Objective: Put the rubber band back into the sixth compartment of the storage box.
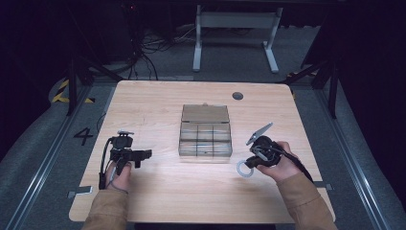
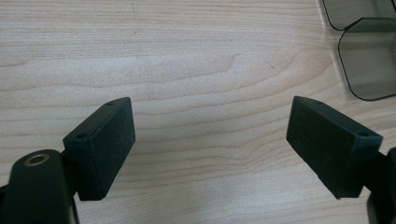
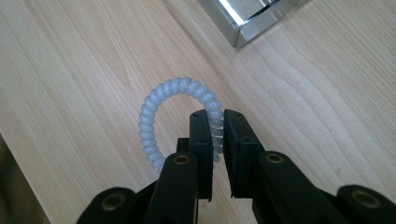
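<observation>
Gripping a pale coiled ring (image 3: 161,109), your right gripper (image 1: 253,158) sits right of the clear compartment box (image 1: 205,131); your left gripper (image 1: 130,155), jaws apart, seemingly empty, left.

Box: the compartment box (image 1: 205,136) stands on the middle of your bench (image 1: 158,191).
Left tongs (image 1: 143,154): left of the box, near it.
Right tongs (image 1: 248,165): right of the box.
Coil ring (image 1: 244,168): between your right tongs.

Setting: lab or recording studio. Evidence: dark curtained surround, floor rails (image 1: 38,163), hazard tape (image 1: 61,92), cable tangle (image 1: 143,45), lone wooden tabletop (image 1: 158,103).
</observation>
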Demonstrator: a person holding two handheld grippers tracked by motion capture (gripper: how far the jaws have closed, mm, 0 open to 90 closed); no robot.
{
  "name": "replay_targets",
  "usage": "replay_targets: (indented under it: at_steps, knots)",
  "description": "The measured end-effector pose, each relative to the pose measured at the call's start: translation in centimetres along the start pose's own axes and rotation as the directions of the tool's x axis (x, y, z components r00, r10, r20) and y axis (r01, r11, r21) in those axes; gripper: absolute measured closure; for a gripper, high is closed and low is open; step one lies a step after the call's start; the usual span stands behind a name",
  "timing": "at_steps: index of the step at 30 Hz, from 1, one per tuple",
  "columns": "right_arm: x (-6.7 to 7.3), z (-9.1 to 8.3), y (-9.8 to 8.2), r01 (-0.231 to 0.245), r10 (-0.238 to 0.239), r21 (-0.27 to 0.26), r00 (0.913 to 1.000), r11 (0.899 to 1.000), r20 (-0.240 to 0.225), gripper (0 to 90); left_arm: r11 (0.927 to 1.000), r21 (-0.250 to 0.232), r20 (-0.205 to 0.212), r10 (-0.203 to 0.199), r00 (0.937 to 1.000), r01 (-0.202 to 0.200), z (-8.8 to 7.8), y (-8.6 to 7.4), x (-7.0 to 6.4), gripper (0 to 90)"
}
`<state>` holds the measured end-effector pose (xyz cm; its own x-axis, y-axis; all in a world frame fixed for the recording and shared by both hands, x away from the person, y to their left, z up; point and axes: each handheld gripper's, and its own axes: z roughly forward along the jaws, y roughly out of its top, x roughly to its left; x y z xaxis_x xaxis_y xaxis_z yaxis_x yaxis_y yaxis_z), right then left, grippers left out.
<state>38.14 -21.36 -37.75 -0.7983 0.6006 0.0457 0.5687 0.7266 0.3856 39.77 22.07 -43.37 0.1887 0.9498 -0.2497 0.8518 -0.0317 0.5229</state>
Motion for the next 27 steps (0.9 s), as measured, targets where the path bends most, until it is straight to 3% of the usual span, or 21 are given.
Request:
replay_targets:
  at_steps: [27]
  knots:
    - [-0.7,-2.5,1.3,-0.008,0.01,-0.074,0.9996,0.997,0.028,82.6,0.9999,-0.007,-0.008,-0.009,0.9999,0.009,-0.2,-0.1,0.1,16.1]
